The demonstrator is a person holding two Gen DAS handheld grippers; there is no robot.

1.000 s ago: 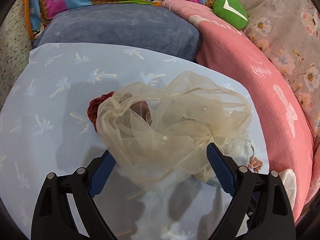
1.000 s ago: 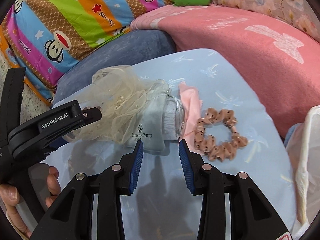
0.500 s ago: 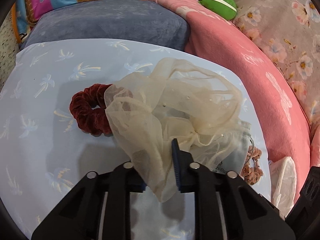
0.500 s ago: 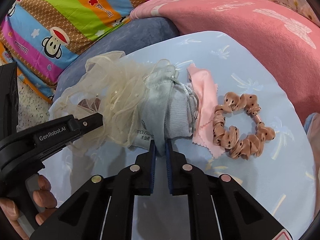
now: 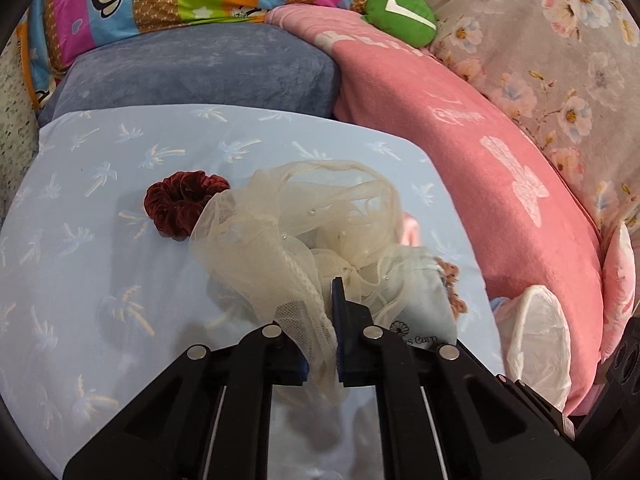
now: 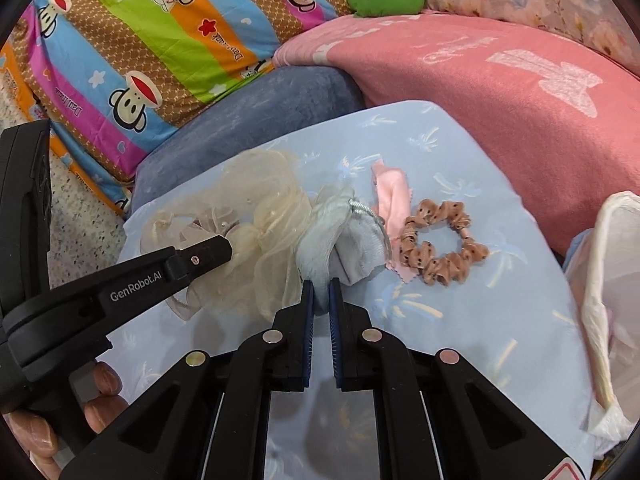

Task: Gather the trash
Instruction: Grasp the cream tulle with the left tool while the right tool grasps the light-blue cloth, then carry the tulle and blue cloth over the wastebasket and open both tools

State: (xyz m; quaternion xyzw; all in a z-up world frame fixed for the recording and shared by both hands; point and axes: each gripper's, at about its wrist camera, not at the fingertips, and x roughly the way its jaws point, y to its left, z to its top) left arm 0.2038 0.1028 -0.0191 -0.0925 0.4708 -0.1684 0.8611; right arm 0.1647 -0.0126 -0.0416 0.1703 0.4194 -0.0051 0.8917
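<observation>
- Since a second ago, we see both pairs of jaws have just been closing: the left gripper, then spread wide around the cream tulle bundle, now pinches a fold of it, and the right gripper has clamped onto the pale blue drawstring pouch.
- Both bundles have lifted slightly off the light blue palm-print sheet, baring more of the dark red velvet scrunchie, which lies just left of the tulle.
- We find tulle and pouch touching each other at the sheet's middle.
- Right of the pouch lie a pink cloth and a tan dotted scrunchie, which overlaps the cloth's edge.
- At the right edge we see a white plastic bag.
- Behind the sheet are a grey-blue cushion and a pink blanket.
</observation>
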